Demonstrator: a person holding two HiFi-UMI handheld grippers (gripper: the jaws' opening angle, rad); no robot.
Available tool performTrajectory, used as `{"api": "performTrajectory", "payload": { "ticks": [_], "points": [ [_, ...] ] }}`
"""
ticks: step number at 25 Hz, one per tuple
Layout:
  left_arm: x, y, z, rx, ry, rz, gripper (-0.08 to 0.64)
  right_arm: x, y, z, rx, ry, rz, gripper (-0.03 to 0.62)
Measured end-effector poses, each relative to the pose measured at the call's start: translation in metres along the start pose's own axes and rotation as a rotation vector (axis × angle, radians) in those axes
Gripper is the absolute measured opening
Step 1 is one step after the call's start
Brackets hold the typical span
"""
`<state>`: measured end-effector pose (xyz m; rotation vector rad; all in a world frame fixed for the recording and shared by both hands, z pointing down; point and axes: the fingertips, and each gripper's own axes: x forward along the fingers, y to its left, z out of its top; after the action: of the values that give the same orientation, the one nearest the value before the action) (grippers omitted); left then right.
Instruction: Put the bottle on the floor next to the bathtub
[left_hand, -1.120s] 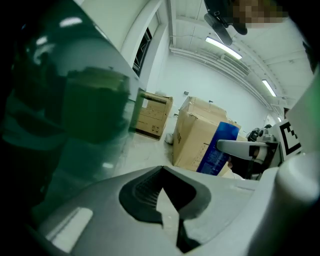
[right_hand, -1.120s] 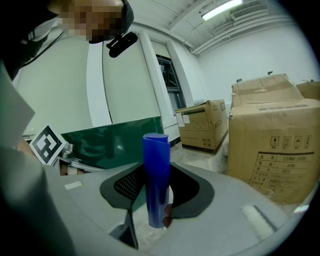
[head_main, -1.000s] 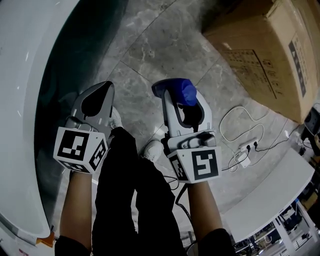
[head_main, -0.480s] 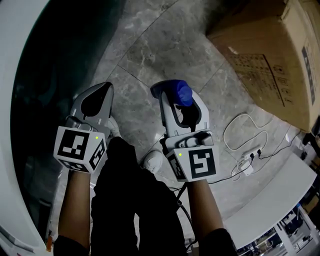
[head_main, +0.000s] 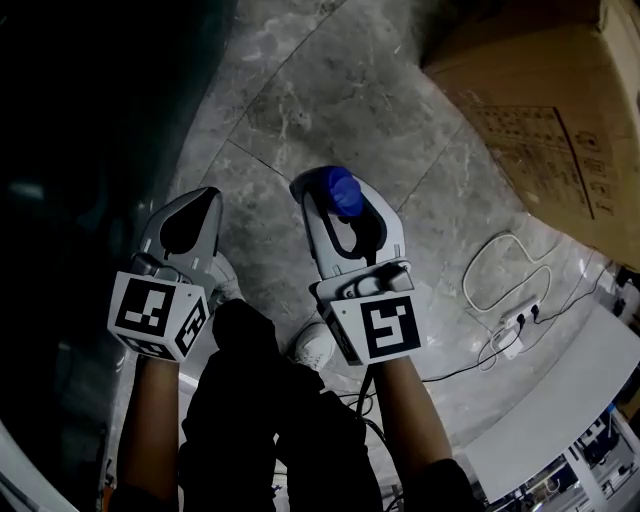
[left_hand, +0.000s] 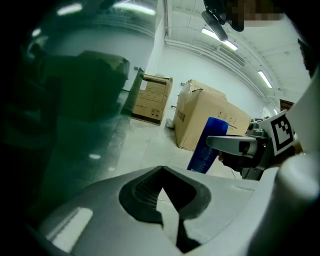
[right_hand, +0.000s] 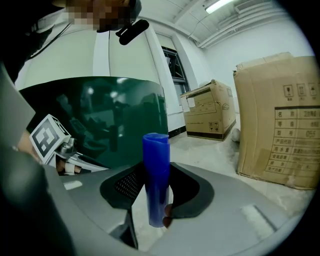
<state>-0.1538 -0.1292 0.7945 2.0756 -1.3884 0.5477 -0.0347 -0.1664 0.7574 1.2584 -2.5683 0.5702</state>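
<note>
Bottle (right_hand: 156, 177), clamped upright in right gripper (head_main: 335, 196), lowered nearer floor (head_main: 330, 90) beside bathtub (head_main: 80, 200); left gripper (head_main: 200, 198) closed, empty. Set-down judged near.

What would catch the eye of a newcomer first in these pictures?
The bright blue bottle stands out most, held upright between the jaws of the right gripper above the grey marble floor. Next comes the dark green wall of the bathtub on the person's left, with the left gripper shut and empty beside it. A large cardboard box fills the upper right of the head view.
</note>
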Motion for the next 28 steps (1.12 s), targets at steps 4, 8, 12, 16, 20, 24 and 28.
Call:
{"api": "performTrajectory", "payload": {
  "ticks": [4, 8, 12, 16, 20, 24, 28],
  "points": [
    [0.014, 0.009, -0.015, -0.008, -0.009, 0.0, 0.0, 0.011, -0.004, -0.021, -0.011, 0.012, 0.011, 0.181],
    [0.026, 0.017, -0.026, -0.007, -0.002, 0.003, 0.0, 0.024, -0.009, -0.042, -0.014, 0.014, 0.005, 0.181],
    [0.035, 0.028, -0.043, 0.003, 0.007, 0.004, 0.0, 0.037, -0.007, -0.061, -0.015, 0.017, 0.012, 0.181],
    [0.048, 0.036, -0.051, 0.027, 0.011, -0.001, 0.0, 0.05, -0.009, -0.076, -0.027, 0.017, 0.019, 0.181],
    [0.06, 0.046, -0.049, 0.024, -0.008, 0.005, 0.002, 0.063, -0.011, -0.082, -0.038, 0.012, 0.028, 0.181],
    [0.069, 0.052, -0.05, 0.023, -0.017, 0.005, 0.0, 0.077, -0.013, -0.088, -0.045, 0.006, 0.03, 0.181],
    [0.072, 0.053, -0.052, 0.021, -0.017, 0.005, 0.002, 0.088, -0.017, -0.097, -0.064, 0.009, 0.025, 0.181]
  ]
}}
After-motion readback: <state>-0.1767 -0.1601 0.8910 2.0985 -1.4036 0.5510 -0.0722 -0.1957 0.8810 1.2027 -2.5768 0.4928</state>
